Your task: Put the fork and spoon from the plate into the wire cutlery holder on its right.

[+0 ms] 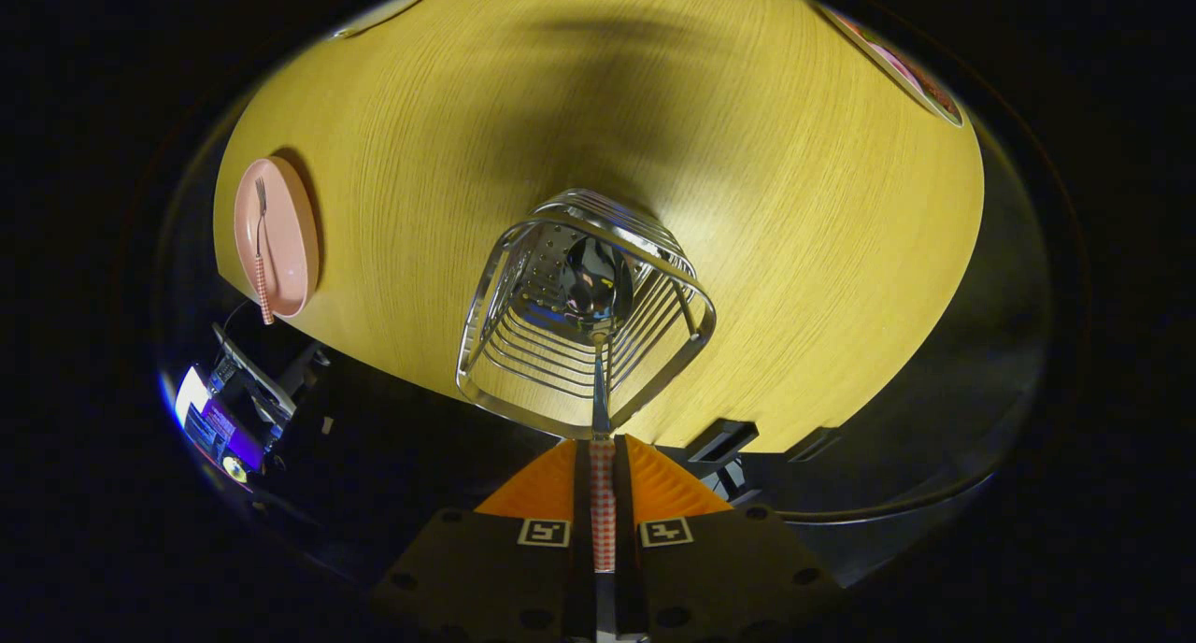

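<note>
My gripper is shut on the spoon, both fingers pressing its red-checked handle. I look straight down along it: the spoon's shiny bowl hangs inside the wire cutlery holder, close to the perforated bottom. The holder stands on the yellow wooden table, just ahead of the fingers. Far to the left of the holder lies a pink plate at the table's edge. A fork with a red-checked handle rests on it, the handle end sticking out over the plate's near rim.
The table's near edge runs just below the holder. Beyond that edge, below the plate, sits a device with a lit screen. A flat object with a pink pattern lies at the table's far right edge.
</note>
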{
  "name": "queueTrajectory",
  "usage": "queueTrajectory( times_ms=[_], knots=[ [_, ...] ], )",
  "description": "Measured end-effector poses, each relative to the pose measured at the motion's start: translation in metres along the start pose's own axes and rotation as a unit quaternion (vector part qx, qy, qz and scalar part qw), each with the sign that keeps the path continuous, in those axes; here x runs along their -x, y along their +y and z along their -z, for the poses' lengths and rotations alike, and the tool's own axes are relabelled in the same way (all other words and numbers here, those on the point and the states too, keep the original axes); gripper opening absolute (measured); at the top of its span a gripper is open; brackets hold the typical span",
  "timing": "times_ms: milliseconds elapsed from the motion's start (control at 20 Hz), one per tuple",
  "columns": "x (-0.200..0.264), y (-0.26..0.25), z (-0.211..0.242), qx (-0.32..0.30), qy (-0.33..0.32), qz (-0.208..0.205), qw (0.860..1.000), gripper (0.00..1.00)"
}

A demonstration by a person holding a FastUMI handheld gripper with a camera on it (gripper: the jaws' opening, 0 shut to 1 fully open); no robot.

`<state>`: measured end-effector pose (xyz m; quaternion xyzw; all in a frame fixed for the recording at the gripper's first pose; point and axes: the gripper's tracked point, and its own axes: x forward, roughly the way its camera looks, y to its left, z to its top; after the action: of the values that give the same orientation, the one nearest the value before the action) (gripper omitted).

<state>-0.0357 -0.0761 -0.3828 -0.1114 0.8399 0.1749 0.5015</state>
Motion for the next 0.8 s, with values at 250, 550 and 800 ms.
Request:
queueTrajectory(
  times_ms=[250,550,800],
  knots=[
    [0.008,0.004,0.000,-0.005,-0.022,-0.016,1.000,0.16],
    [0.035,0.010,-0.006,-0.015,-0.100,-0.041,0.994,0.25],
    [0.079,0.041,0.005,0.005,-0.200,-0.067,0.978,0.23]
  ],
)
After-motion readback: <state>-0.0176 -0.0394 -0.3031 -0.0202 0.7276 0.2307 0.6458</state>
